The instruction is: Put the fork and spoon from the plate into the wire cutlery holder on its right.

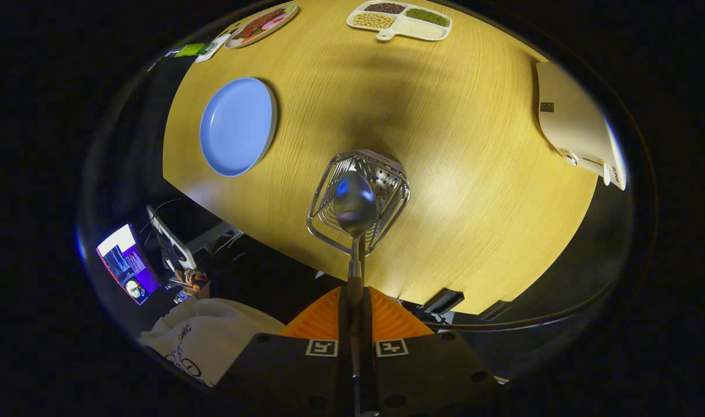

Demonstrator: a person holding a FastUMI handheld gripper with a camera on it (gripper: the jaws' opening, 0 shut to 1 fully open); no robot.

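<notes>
Your gripper [356, 324] has its fingers pinched tight on the handle of the spoon [355, 204]; its bowl hangs over the open top of the wire cutlery holder [387, 174] — just ahead of the fingers. The blue plate [237, 126] lies bare on the wooden table [474, 174], left of the holder and well apart from it.

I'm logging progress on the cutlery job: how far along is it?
The round blue plate on the wooden table lies bare, so both pieces are off it. The gripper is shut on the shiny metal spoon, bowl over the wire cutlery holder. Left: lower and release it. Whether the fork is already inside, I cannot tell.
</notes>
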